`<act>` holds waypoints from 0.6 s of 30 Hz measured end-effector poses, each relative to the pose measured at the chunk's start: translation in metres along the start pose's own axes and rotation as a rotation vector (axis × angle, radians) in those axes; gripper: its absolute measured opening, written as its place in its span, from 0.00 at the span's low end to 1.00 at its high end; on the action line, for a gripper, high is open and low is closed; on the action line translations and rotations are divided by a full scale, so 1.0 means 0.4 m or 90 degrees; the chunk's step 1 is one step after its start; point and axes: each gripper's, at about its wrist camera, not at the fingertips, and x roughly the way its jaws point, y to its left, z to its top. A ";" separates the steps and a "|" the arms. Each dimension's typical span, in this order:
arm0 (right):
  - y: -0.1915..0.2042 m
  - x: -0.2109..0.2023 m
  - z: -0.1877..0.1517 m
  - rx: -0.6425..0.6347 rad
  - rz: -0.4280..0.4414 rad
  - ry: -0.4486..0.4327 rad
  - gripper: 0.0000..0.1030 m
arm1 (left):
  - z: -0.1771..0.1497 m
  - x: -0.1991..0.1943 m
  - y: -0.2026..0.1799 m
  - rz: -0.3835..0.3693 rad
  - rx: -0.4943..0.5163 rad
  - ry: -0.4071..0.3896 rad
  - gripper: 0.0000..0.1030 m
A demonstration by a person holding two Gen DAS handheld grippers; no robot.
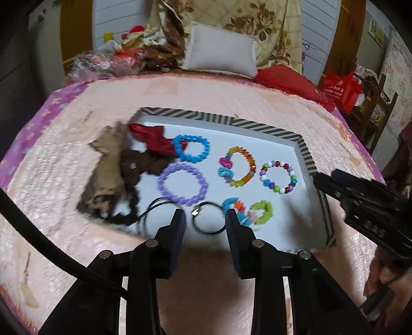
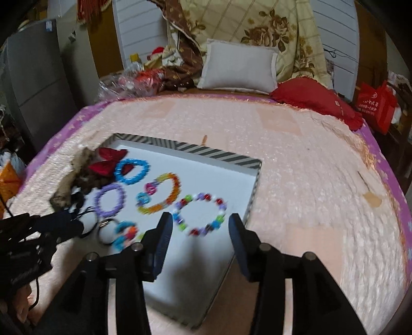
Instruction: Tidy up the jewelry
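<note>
a wide bed (image 2: 296,180) under a pale pink fuzzy cover is taking up most of the room, with one white pillow (image 1: 221,49) and one red cushion (image 1: 288,77) lying at its far end against a flowered quilt (image 2: 270,23). one red bag (image 2: 376,108) is sitting off to the right of the bed.

on the cover one shallow white tray (image 1: 303,144) with a black-and-white striped rim is lying flat, and all the jewelry is resting inside it or over its left edge. i am counting five beaded bracelets: one blue bracelet (image 1: 191,149), one purple bracelet (image 1: 182,183), one amber and pink bracelet (image 1: 238,166), one mixed round-bead bracelet (image 1: 278,177) nearest the right rim, and one blue, orange and green bracelet (image 1: 248,210) at the near side (blurred, so the beads are hard to tell). beside that last one, one thin black ring (image 1: 207,217) is lying, with a black cord (image 1: 154,211) looping to its left. three fabric pieces are heaping at the left: one tan piece (image 1: 108,165), one dark brown piece (image 1: 136,165), one red piece (image 1: 152,137).

two grippers are hovering over the tray's near side. the left gripper (image 1: 205,219) is standing with its jaws apart over the black ring, pressing on nothing. the right gripper (image 2: 200,226) is standing with its jaws apart too, framing the mixed round-bead bracelet, holding nothing.
</note>
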 end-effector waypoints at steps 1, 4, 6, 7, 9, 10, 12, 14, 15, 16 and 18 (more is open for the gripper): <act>0.009 -0.016 -0.012 0.006 0.005 -0.004 0.48 | -0.011 -0.014 0.011 0.004 -0.004 -0.003 0.45; 0.040 -0.052 -0.040 0.016 0.019 -0.016 0.50 | -0.037 -0.054 0.039 0.022 -0.019 -0.012 0.45; 0.066 -0.078 -0.062 0.019 0.027 -0.027 0.51 | -0.055 -0.078 0.049 0.035 -0.017 -0.021 0.45; 0.077 -0.087 -0.071 0.019 0.030 -0.031 0.52 | -0.062 -0.088 0.051 0.043 -0.014 -0.024 0.45; 0.102 -0.108 -0.092 0.018 0.041 -0.040 0.59 | -0.080 -0.110 0.051 0.054 -0.004 -0.032 0.45; 0.112 -0.114 -0.099 0.018 0.044 -0.041 0.61 | -0.091 -0.122 0.052 0.058 -0.001 -0.035 0.45; 0.135 -0.127 -0.116 0.016 0.049 -0.040 0.66 | -0.109 -0.143 0.053 0.060 -0.001 -0.040 0.45; 0.150 -0.132 -0.130 0.018 0.052 -0.035 0.66 | -0.122 -0.160 0.054 0.063 -0.002 -0.046 0.45; 0.159 -0.133 -0.138 0.023 0.055 -0.030 0.66 | -0.128 -0.169 0.053 0.066 -0.001 -0.050 0.45; 0.165 -0.135 -0.146 0.027 0.056 -0.026 0.66 | -0.133 -0.179 0.051 0.070 0.001 -0.056 0.45; 0.175 -0.139 -0.159 0.035 0.057 -0.023 0.66 | -0.143 -0.197 0.049 0.074 0.002 -0.064 0.45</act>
